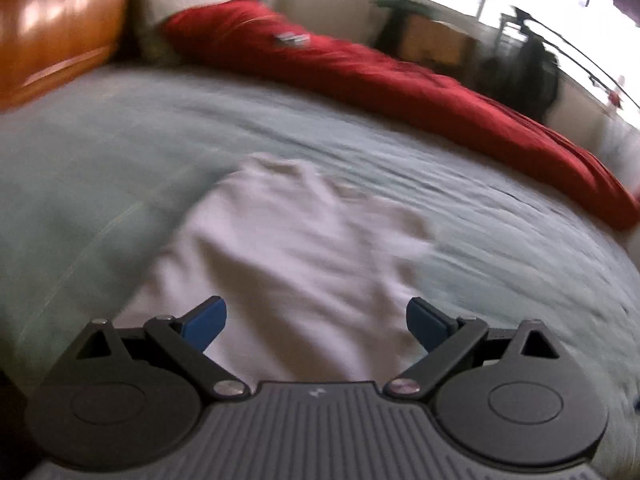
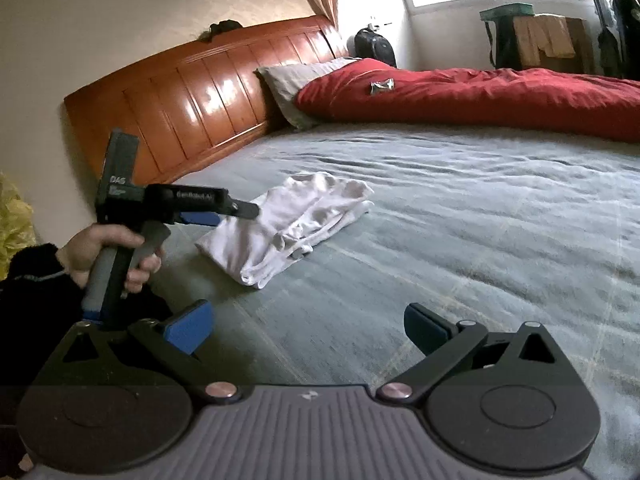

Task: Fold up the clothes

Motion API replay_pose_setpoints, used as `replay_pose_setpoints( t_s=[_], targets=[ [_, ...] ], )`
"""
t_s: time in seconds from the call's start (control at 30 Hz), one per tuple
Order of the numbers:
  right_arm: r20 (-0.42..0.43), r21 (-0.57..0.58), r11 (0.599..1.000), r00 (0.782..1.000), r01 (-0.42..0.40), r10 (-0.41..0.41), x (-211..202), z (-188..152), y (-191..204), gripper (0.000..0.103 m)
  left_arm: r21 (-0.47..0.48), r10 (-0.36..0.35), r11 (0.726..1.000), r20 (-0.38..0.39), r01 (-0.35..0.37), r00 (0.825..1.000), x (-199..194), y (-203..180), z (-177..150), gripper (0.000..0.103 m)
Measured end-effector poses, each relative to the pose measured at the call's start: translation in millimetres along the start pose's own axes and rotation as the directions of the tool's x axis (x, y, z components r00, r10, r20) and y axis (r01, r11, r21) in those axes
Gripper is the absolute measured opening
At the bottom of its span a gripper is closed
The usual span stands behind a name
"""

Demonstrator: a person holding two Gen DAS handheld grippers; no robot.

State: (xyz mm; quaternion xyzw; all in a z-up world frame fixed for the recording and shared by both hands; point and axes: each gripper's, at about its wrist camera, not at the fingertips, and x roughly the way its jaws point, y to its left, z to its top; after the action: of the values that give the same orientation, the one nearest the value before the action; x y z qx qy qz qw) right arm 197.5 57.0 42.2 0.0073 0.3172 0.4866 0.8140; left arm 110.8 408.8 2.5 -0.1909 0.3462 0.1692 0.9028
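A white garment [image 2: 288, 224] lies folded into a narrow bundle on the grey-green bedsheet [image 2: 460, 220]. The left wrist view is blurred; there the white garment [image 1: 288, 256] stretches away from just under my left gripper [image 1: 316, 324], which is open with nothing between its blue pads. From the right wrist view the left gripper [image 2: 224, 212] is seen in a person's hand [image 2: 108, 252], hovering at the near-left end of the garment. My right gripper [image 2: 308, 324] is open and empty above bare sheet, nearer than the garment.
A red duvet [image 2: 480, 96] lies along the far side of the bed, with a small silver packet [image 2: 382, 87] on it and a grey pillow [image 2: 292, 80] beside it. The wooden headboard [image 2: 192, 108] stands at the left. Furniture and hanging clothes [image 2: 544, 40] are beyond, under the window.
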Motion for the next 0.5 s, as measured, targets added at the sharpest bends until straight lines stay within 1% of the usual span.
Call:
replay_pose_setpoints(
  t_s=[0.13, 0.2, 0.3, 0.4, 0.5],
  targets=[
    [-0.018, -0.015, 1.000, 1.000, 0.001, -0.002, 5, 0, 3, 0.103, -0.060, 0.034, 0.997, -0.058, -0.037, 0.998, 22, 28, -3, 0.096],
    [-0.025, -0.025, 1.000, 1.000, 0.006, -0.007, 7, 0, 4, 0.103, -0.062, 0.039, 0.997, -0.071, -0.044, 0.997, 24, 34, -9, 0.096],
    [-0.031, -0.033, 0.999, 0.999, 0.016, -0.017, 10, -2, 4, 0.103, -0.039, 0.057, 0.998, -0.051, -0.059, 0.997, 19, 32, -14, 0.096],
    [-0.040, -0.030, 0.999, 0.999, 0.019, -0.021, 13, -2, 4, 0.103, 0.039, 0.091, 0.995, -0.004, -0.091, 0.996, 4, 17, -15, 0.096],
    [-0.053, -0.028, 0.999, 0.998, 0.025, -0.027, 15, -3, 5, 0.103, 0.105, 0.091, 0.990, 0.044, -0.095, 0.995, -15, -1, -20, 0.096]
  ],
)
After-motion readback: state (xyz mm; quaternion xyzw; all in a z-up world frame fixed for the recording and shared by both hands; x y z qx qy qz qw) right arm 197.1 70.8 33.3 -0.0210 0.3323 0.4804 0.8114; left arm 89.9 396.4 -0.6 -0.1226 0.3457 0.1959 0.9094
